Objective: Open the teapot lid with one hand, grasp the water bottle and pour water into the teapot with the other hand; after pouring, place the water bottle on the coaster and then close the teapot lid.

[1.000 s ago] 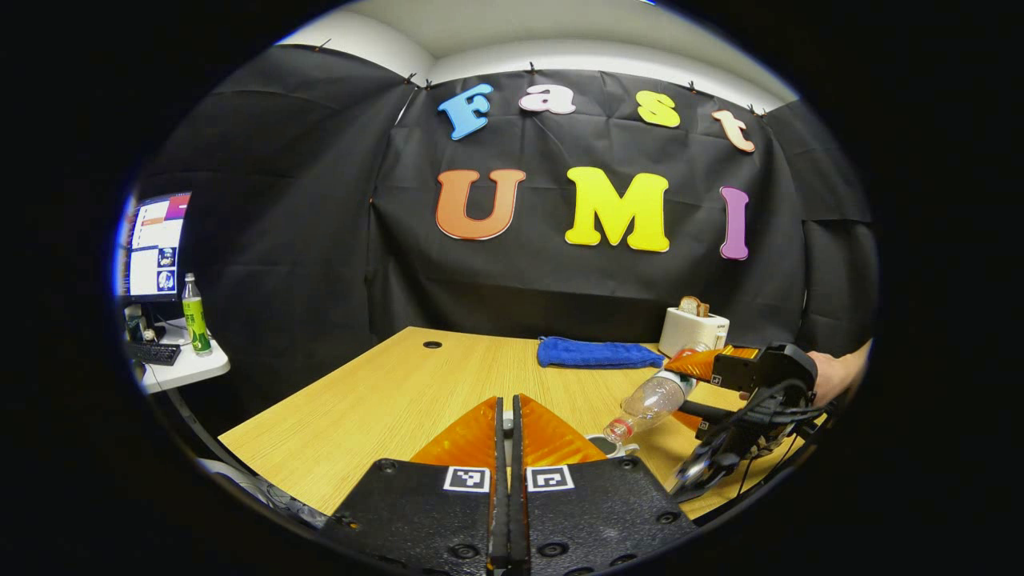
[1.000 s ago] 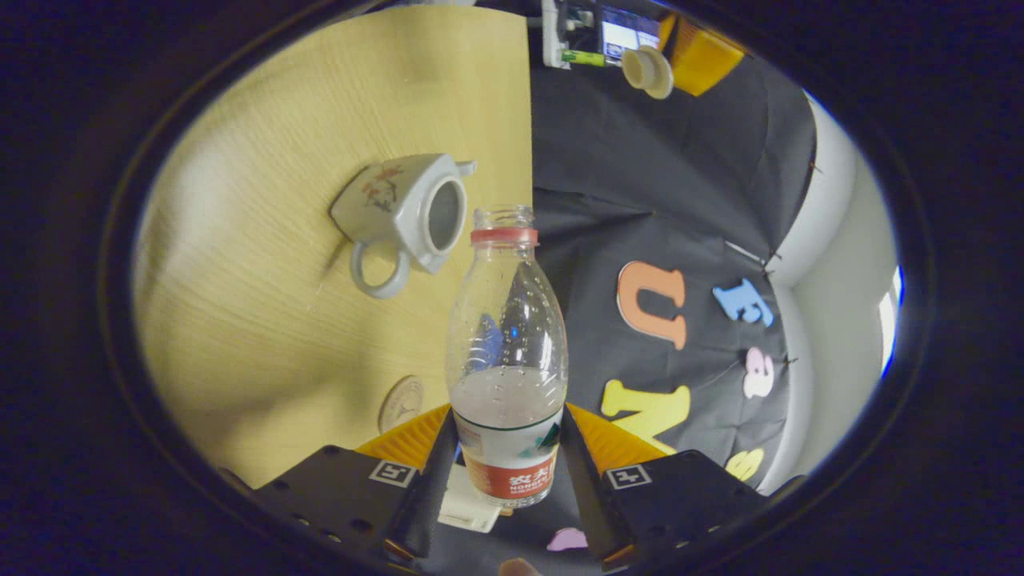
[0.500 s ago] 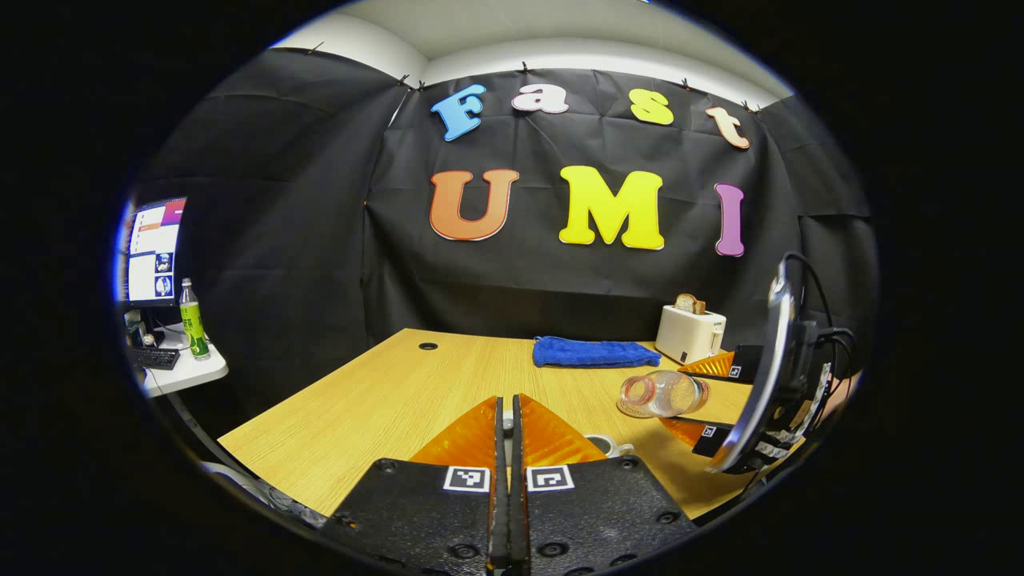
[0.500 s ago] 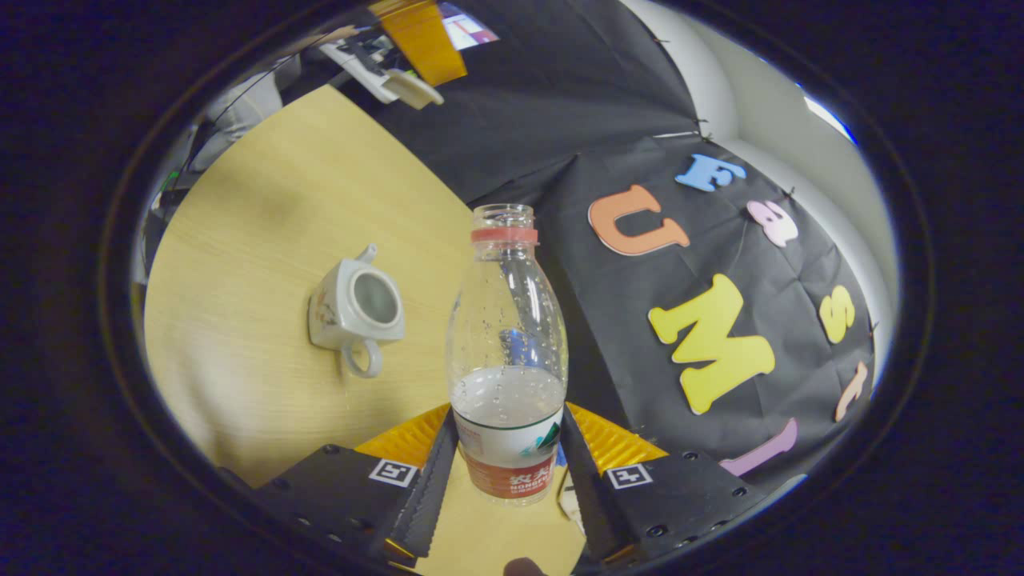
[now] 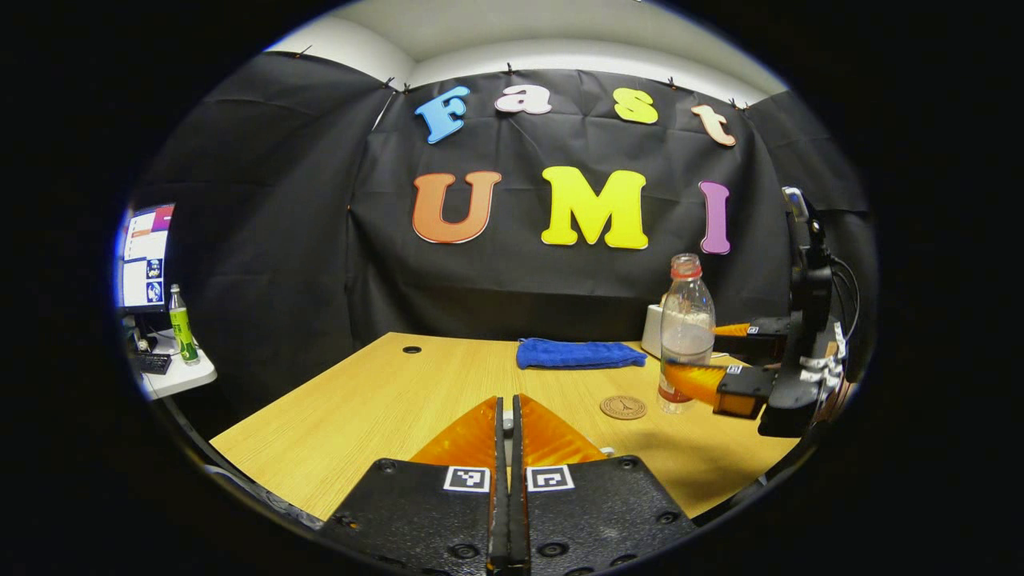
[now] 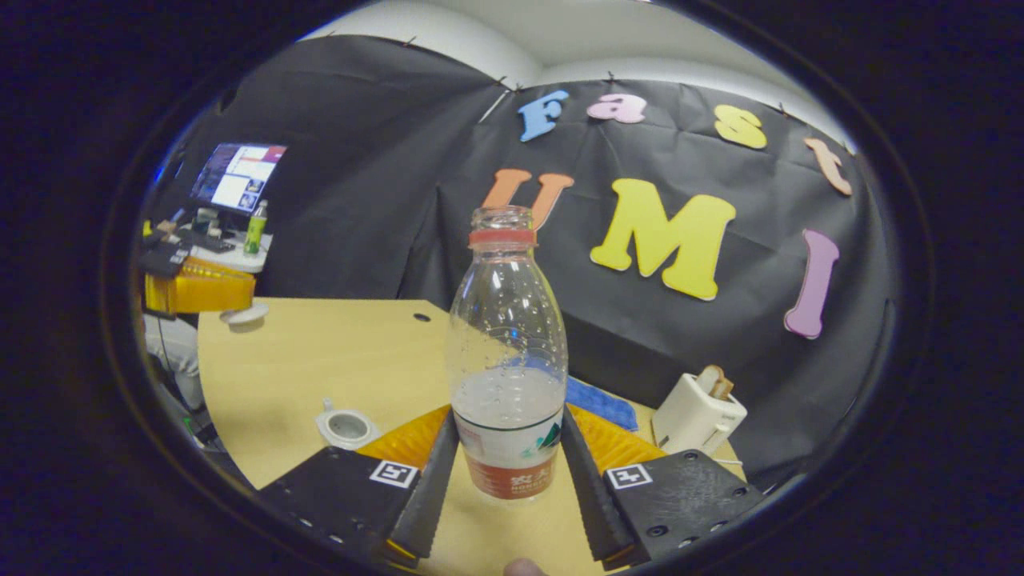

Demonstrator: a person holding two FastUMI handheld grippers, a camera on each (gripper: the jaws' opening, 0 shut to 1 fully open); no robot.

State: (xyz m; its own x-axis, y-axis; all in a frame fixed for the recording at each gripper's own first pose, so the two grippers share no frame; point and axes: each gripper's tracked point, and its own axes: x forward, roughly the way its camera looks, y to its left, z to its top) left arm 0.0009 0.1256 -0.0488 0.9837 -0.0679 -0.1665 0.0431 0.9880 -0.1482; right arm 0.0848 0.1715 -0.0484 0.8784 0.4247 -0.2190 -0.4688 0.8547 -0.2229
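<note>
My right gripper [image 6: 508, 428] is shut on the clear water bottle [image 6: 509, 352], which stands upright, uncapped and about a third full. In the left gripper view the bottle [image 5: 686, 336] and the right gripper [image 5: 694, 358] hang just right of the round brown coaster [image 5: 623, 407]; I cannot tell whether the base touches the table. The white teapot [image 6: 346, 426] sits open on the table at lower left. My left gripper [image 5: 506, 406] is shut on the teapot lid's knob. The right gripper view has the left gripper [image 6: 200, 292] off to the left, holding the lid [image 6: 243, 317] above the table.
A blue cloth [image 5: 580, 353] lies at the table's back edge, and a white toaster [image 6: 698, 416] with toast stands at the back right. Left of the wooden table [image 5: 384, 400] a small side table carries a monitor and a green bottle [image 5: 182, 324].
The bottle swung from tilted over the teapot to upright and moved right, to beside the coaster. My left gripper stayed shut on the lid and barely moved.
</note>
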